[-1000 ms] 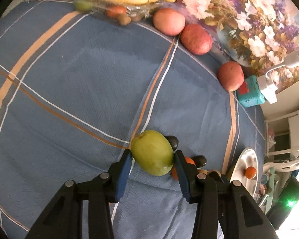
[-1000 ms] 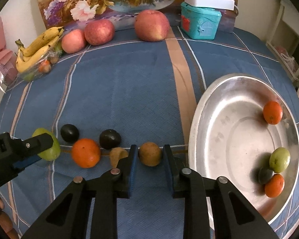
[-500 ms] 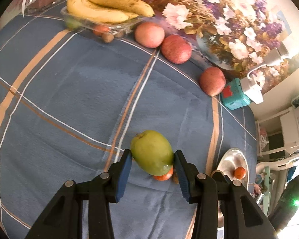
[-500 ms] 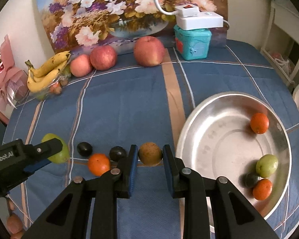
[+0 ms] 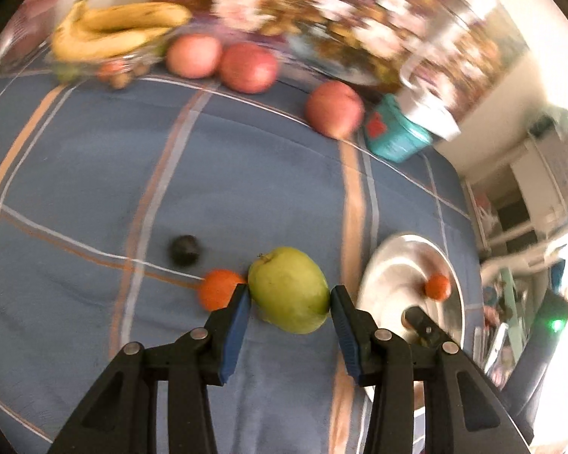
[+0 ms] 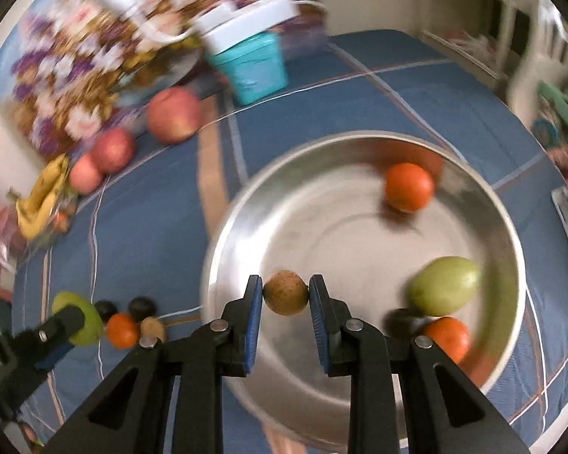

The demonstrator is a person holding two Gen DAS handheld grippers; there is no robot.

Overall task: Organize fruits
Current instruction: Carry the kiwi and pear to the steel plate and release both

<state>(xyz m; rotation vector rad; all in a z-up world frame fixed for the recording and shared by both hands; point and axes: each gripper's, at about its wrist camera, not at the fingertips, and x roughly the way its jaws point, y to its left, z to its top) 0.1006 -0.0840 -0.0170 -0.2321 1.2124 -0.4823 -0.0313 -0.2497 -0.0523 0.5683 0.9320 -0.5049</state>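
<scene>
The left claw [image 5: 289, 297] is clenched on a green mango [image 5: 288, 289], its blue pads pressed against both sides of the fruit, which hangs above the blue checked cloth of the bench [image 5: 94, 174]. The right claw [image 6: 286, 297] is clenched on a small brown round fruit [image 6: 286, 292], held over the near part of the steel bowl [image 6: 223, 227].

Inside the steel bowl lie an orange [image 6: 409, 187] towards its far side, and a second green mango [image 6: 445, 285], a second orange [image 6: 447, 338] and a dark fruit [image 6: 397, 319] at its right side. To the left of the steel bowl on the cloth sit two dark plums [image 6: 142, 307], another orange [image 6: 122, 330] and a small brown fruit [image 6: 152, 328], close together. Beyond the bowl, near the flower painting [image 6: 75, 87], stand three red apples [image 6: 174, 115], a teal box [image 6: 252, 66] and a bunch of bananas [image 6: 43, 198]. Both views are blurred.
</scene>
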